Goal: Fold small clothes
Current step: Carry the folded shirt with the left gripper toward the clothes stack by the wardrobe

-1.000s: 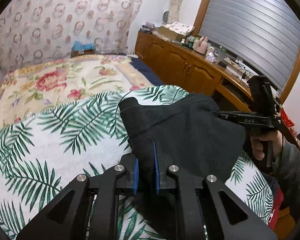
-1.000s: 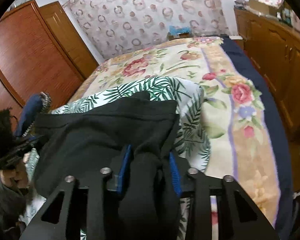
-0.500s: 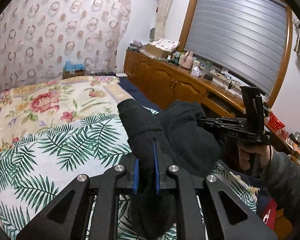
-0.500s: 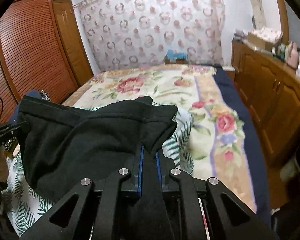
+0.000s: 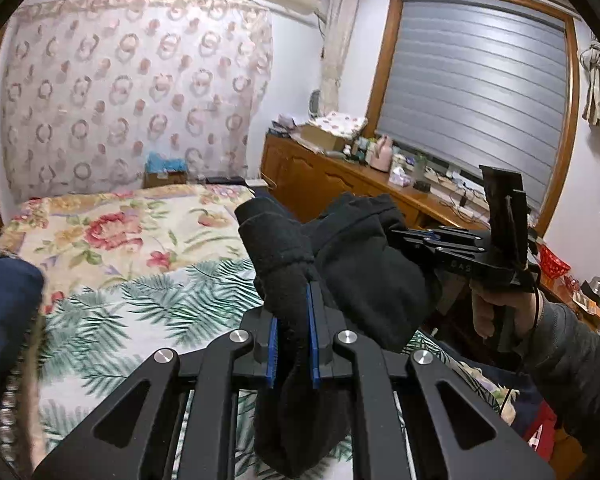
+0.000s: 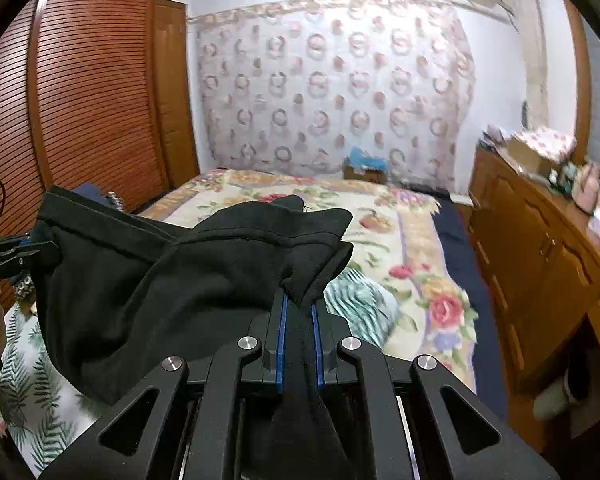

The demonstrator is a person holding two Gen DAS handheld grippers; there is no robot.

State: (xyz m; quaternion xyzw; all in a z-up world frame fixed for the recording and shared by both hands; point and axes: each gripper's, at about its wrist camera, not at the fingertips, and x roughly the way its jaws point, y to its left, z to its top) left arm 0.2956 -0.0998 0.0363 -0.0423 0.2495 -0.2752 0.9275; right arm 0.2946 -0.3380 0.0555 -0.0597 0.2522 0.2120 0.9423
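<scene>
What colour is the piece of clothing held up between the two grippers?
Black all over; the garment shows best in the right wrist view.

A floral bedspread [image 5: 112, 228] (palm-leaf sheet [image 5: 148, 312] over it) beside a wooden dresser [image 6: 540, 248].

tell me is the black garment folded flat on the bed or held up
Held up, not folded. The black garment hangs bunched between the left gripper and right gripper, both shut on it, above the palm-print sheet.

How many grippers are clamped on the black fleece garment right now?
2. The left gripper pinches one bunched edge of the black fleece garment; the right gripper pinches the opposite edge, holding it above the leaf-print sheet.
</scene>
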